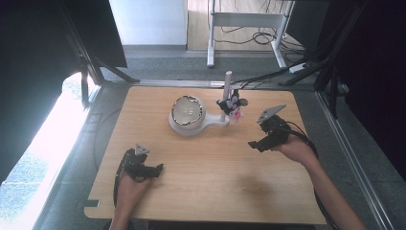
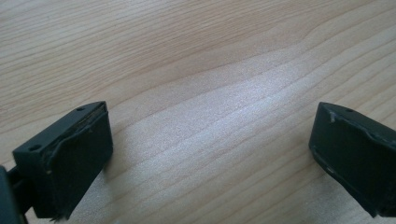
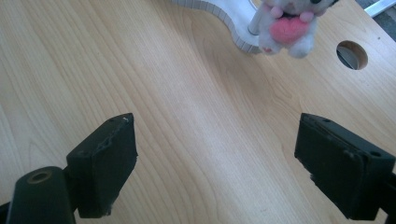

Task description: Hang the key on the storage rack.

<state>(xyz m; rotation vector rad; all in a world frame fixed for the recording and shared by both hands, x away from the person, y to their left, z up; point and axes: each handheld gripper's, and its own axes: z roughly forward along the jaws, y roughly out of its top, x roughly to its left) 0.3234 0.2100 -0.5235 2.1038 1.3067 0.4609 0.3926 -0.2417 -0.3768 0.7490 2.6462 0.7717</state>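
Pale wood table (image 1: 206,177) carries a white stand (image 1: 194,125) with a rounded dome, its post hung with a small plush toy (image 1: 233,106). Left hand-held gripper (image 1: 154,168) and right hand-held gripper (image 1: 254,143) both gape apart, empty. No readable writing.

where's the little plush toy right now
In the high view the plush toy hangs on the post of the white stand, right of the round bowl, ahead of the right hand-held gripper.
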